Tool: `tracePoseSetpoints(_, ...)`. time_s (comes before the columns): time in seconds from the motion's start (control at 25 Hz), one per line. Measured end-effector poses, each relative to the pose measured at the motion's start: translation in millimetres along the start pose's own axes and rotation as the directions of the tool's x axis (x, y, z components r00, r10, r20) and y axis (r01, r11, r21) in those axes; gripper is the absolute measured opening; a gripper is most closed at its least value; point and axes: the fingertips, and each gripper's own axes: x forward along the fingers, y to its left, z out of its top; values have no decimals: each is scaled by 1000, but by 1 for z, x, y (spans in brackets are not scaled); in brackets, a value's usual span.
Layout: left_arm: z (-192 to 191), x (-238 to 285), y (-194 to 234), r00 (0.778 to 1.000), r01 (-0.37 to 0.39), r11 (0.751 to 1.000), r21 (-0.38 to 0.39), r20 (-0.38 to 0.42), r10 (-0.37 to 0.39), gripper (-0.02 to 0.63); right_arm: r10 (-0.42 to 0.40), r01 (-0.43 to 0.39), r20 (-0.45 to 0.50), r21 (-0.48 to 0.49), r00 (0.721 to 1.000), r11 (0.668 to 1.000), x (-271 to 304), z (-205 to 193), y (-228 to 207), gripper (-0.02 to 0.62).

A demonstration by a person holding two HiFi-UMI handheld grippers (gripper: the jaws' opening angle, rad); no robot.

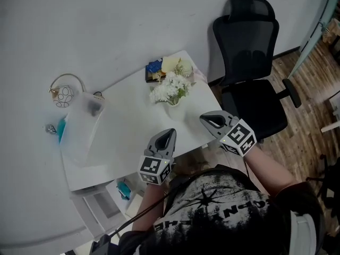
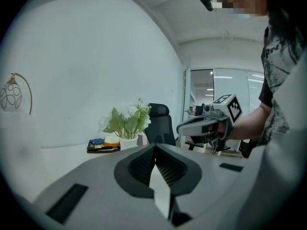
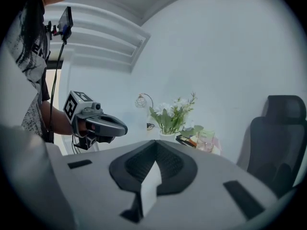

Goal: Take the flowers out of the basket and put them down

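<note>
one bunch of flowers upright on the table, blooms up

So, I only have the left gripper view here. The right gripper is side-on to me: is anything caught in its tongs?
Observer: No. Its own view shows the right gripper with its tongs shut together and nothing between them.
Operator: What's on the left side of the table?
Observer: Head view shows a translucent bag lying there.
Operator: And where am I relative to the flowers?
Observer: From above, the left gripper hangs over the table's near edge, short of the flowers and not touching them.
</note>
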Motion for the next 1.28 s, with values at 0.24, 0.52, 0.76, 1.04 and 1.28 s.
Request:
tracePoseSetpoints(0.24,2,4,-3,1000,-3,1000,-2,3,3,11,10,-11,9,24,1000,1000,2,1,3,17)
tracePoseSetpoints(0.52,3,6,-4,1000,-9,1000,5,4,9,11,38,-38,-19,-9,999,999,10,-4,9,17)
tracePoseSetpoints(0.76,5,10,-3,1000,-13,1000,14,1,13,11,49,-49,-24,0,998,999,14,-7,10,17)
tracePoseSetpoints(1.04,7,15,-4,1000,-12,1000,16,2,12,11,51,-51,-24,-6,998,999,17,-9,8,17)
tracePoseSetpoints(1.28,15,22,-5,1000,-10,1000,29,4,10,11,39,-39,-37,-25,999,999,21,-14,2,17)
